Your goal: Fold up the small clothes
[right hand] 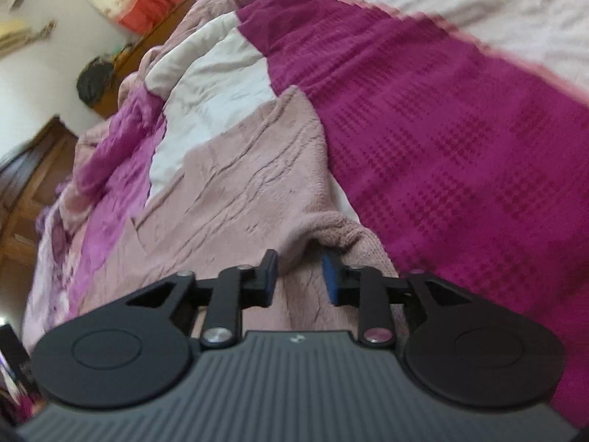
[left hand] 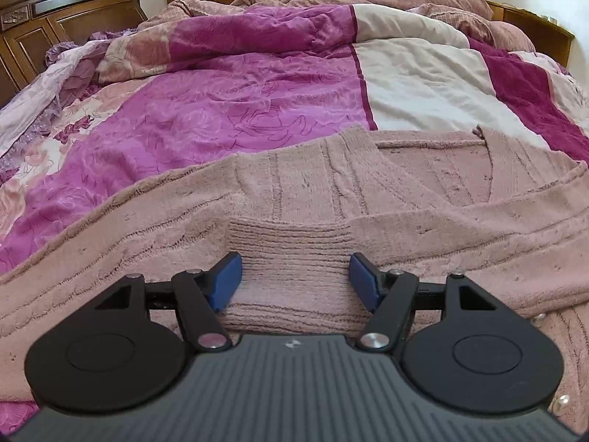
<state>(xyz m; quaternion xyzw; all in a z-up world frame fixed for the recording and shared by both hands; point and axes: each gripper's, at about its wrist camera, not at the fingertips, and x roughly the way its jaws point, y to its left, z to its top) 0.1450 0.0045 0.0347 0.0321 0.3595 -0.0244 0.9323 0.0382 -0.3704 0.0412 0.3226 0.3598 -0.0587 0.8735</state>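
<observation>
Folding looks barely under way, by my reading: the pink cardigan (left hand: 368,199) lies spread front-up on the bed (left hand: 228,110), filling the lower half of the left wrist view, with its V-neck open toward the upper right of that frame and its long edges running out to both sides. One sleeve seems already laid across the body, since a ribbed cuff (left hand: 294,258) sits at lower centre on top of the knit; whether that counts as a finished fold I cannot say. The body has not been doubled over, so most of the work seems left. The left hand-held gripper (left hand: 294,280) hovers low over that cuff with its blue pads set wide on either side of it and not pressing, holding nothing. In the right wrist view, tilted and blurred, the right hand-held gripper (right hand: 300,276) stands narrow at lower centre, where a rolled ridge of the cardigan (right hand: 235,184) rises between the pads; a gap shows beside each pad, so I judge it not clamped. The garment is a fuzzy, cable-knit piece in dusty pink, thick and soft, with small pearly buttons (left hand: 563,401) at the lower right edge.
</observation>
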